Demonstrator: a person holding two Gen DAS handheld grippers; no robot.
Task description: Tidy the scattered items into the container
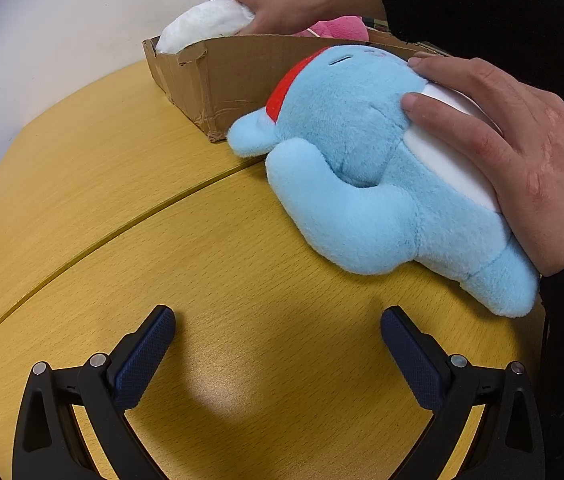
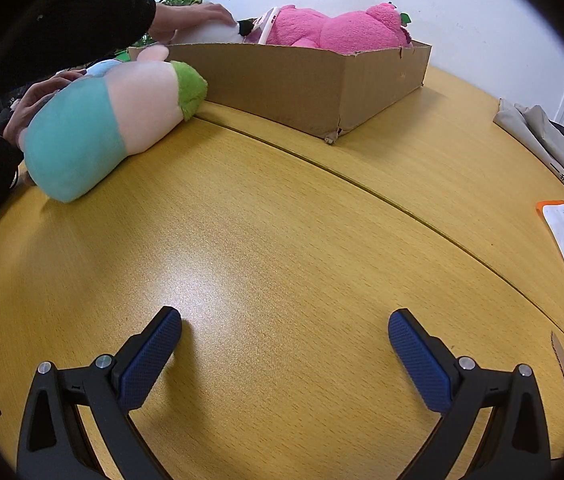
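Our left gripper [image 1: 278, 330] and right gripper [image 2: 285, 332] hover spread wide, empty, over the tabletop [image 2: 282, 220]. A bare hand [image 1: 522, 160] presses the blue plush [image 1: 362, 168] beside the box [image 2: 302, 80], which holds a pink plush [image 2: 334, 28].

Both the left gripper [image 1: 278, 344] and right gripper [image 2: 285, 346] hover spread wide above the table [image 2: 282, 220].

both wrist views look low across table [image 1: 122, 200], sharing box [image 2: 302, 80].
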